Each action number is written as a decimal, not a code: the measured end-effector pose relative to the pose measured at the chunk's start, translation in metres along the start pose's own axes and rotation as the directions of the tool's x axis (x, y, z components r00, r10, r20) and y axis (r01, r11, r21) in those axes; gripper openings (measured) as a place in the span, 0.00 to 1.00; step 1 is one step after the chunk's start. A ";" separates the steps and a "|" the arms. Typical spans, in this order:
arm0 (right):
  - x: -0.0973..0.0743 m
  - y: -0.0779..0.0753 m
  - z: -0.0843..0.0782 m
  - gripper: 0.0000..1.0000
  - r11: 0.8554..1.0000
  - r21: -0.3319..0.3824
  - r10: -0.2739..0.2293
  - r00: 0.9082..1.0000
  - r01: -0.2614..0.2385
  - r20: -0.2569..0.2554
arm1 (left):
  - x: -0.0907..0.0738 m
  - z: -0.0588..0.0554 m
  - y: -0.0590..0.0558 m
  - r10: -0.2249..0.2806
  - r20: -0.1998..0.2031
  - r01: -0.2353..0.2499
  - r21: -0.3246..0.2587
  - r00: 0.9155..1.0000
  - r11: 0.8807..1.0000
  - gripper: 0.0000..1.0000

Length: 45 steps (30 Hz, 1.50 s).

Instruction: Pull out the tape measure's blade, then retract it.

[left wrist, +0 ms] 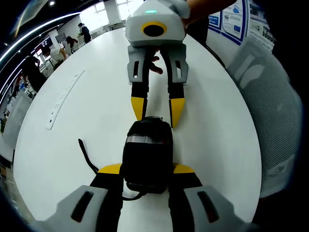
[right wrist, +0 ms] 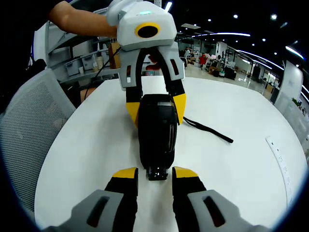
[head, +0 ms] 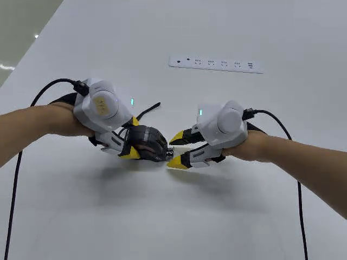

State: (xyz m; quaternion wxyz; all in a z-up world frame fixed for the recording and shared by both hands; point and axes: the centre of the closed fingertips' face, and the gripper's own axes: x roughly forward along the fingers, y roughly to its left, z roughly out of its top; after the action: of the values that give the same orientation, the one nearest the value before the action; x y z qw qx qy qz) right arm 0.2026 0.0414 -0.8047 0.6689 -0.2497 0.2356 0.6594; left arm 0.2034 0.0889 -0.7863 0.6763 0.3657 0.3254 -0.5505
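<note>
The left gripper point(head: 133, 138) is clamped on the black tape measure point(head: 150, 143); the right gripper point(head: 175, 150) has its fingers apart around the blade tip point(right wrist: 157, 173), seemingly not touching it

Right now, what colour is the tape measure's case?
Black tape measure, clearest in right gripper view.

Tabletop point(head: 162, 216) open all round — power strip point(head: 216, 63) far back, strap point(head: 147, 111) beside tape measure point(head: 147, 142)

Tape measure point(left wrist: 147, 152) flanks behind left claw point(left wrist: 147, 170); blade tip point(right wrist: 157, 174) indistinct
</note>
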 end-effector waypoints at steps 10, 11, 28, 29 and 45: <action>0.004 0.002 -0.002 0.19 1.000 -0.009 0.004 1.000 -0.004 -0.021 | 0.002 -0.003 0.000 -0.010 0.000 0.010 0.010 1.000 1.000 0.30; 0.004 0.001 -0.003 0.18 1.000 -0.009 -0.002 1.000 0.002 -0.022 | 0.002 -0.003 0.000 -0.011 -0.001 0.011 0.014 1.000 1.000 0.30; 0.005 0.000 -0.005 0.12 1.000 -0.016 0.004 0.999 -0.005 -0.034 | 0.002 -0.005 0.000 -0.006 -0.016 0.005 -0.020 1.000 1.000 0.28; 0.005 0.001 -0.005 0.12 1.000 -0.017 0.004 0.999 -0.005 -0.038 | 0.002 -0.005 0.000 -0.006 -0.016 0.005 -0.022 1.000 1.000 0.28; 0.004 -0.001 -0.003 0.12 0.999 -0.039 0.015 0.998 -0.017 -0.059 | 0.000 -0.005 0.000 0.002 -0.010 -0.002 -0.033 1.000 0.999 0.28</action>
State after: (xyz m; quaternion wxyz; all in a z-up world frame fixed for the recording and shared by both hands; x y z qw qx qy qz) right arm 0.2035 0.0426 -0.8096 0.6512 -0.2802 0.2443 0.6616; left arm 0.2028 0.0933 -0.7894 0.6812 0.3574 0.3376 -0.5425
